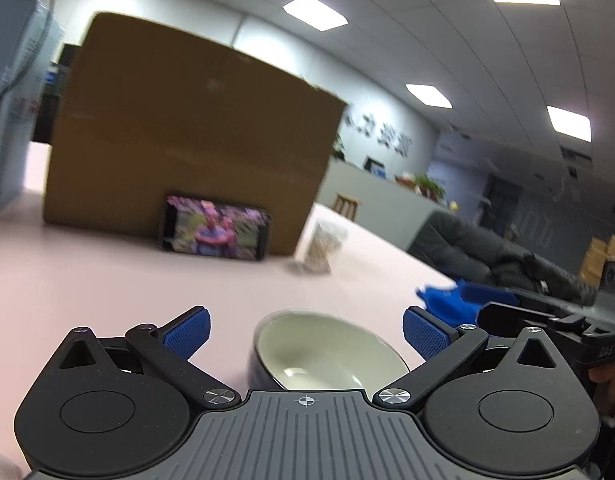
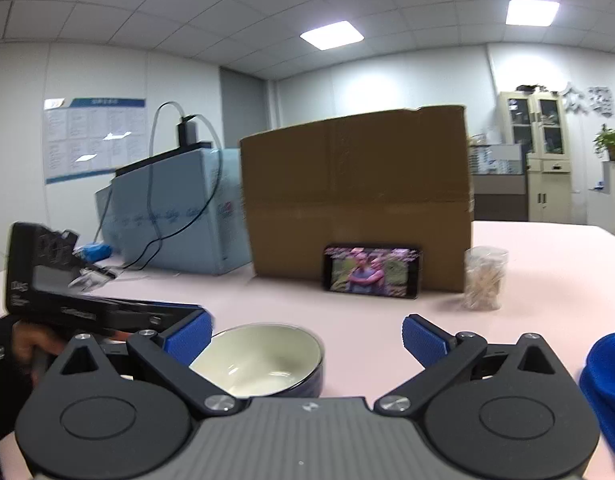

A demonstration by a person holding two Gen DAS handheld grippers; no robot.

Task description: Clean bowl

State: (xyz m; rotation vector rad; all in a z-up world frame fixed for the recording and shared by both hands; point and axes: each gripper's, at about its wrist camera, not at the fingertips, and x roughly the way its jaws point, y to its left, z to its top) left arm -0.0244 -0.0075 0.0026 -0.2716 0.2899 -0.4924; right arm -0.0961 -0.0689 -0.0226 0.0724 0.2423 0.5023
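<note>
Nearest us in the left wrist view, the left gripper (image 1: 305,330) fills the lower frame, its blue pads spread wide apart and holding nothing. Between them sits the bowl (image 1: 325,350), cream inside and dark outside, upright on the pale pink table (image 1: 87,280). A blue cloth (image 1: 447,300) lies at middle right. Behind, at center, a phone (image 1: 215,232) leans against a large cardboard box (image 1: 195,136), with a clear jar (image 1: 325,246) beside it. Ceiling panels glow at the top.

From the right wrist view, the right gripper (image 2: 307,338) is likewise spread wide, empty. We see the bowl (image 2: 263,360) lower center-left, just beside its left pad, and the left gripper (image 2: 189,316) at far left.
</note>
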